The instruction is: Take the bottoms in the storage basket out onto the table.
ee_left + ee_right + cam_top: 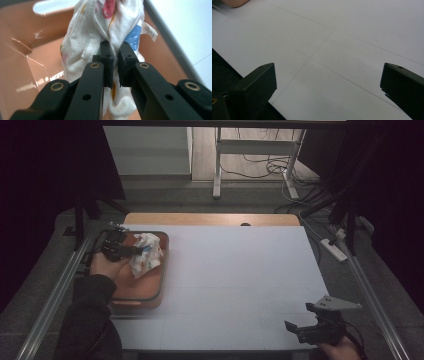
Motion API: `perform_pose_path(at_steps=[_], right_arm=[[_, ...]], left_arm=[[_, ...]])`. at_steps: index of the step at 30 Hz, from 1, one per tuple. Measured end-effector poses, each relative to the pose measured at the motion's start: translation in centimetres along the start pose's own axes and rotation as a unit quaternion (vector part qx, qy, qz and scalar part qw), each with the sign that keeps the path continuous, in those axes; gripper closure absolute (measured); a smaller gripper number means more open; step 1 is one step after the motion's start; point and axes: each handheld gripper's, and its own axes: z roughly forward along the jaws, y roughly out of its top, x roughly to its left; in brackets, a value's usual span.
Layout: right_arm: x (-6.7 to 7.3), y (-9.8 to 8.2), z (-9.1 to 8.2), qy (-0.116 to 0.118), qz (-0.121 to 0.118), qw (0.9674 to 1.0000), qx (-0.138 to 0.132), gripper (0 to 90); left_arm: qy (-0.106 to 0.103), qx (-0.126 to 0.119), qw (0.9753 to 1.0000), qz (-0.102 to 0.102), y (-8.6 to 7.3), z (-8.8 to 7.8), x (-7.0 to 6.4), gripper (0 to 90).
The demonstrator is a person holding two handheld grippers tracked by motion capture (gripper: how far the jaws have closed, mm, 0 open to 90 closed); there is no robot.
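Lifting a bunched cloth (pixel 145 254) out of the orange tub (pixel 150 292) looks to be the step in hand: the left gripper (pixel 115 62) has its two black jaws pressed together on a fold of the white fabric, which carries red, blue and yellow printed patches and a small label on one edge. In the left gripper view the cloth hangs in front of the jaws with the tub's glossy wall and floor behind it, so it seems at least partly raised, though whether its lower end touches the bottom cannot be told. In the high view the tub sits at the left edge of the white table (pixel 235 280), and the left hand (pixel 106 265) holds its gripper over the tub's far half. The right gripper (pixel 328 82) rests near the table's near right corner with its jaws spread wide and nothing between them. The next move probably calls for carrying the cloth clear over the tub's rim and setting it down on the bare table, keeping the pinch firm so the fabric does not slip
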Motion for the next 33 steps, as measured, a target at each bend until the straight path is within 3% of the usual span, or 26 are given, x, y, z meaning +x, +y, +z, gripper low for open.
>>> perform_pose_path(at_steps=[16, 23, 33], right_arm=[[0.0, 0.0, 0.0, 0.001, 0.002, 1.0000, -0.001, 0.9], [0.0, 0.0, 0.0, 0.001, 0.002, 1.0000, -0.001, 0.9], [0.0, 0.0, 0.0, 0.001, 0.001, 1.0000, 0.000, 0.9]], left_arm=[[-0.018, -0.044, 0.9985, 0.028, 0.9, -2.2, -1.8, 82.2], [-0.031, -0.051, 0.9976, 0.037, 1.5, -2.8, -2.9, 82.2], [-0.036, -0.061, 0.9951, 0.068, 2.4, -3.4, -5.2, 82.1]])
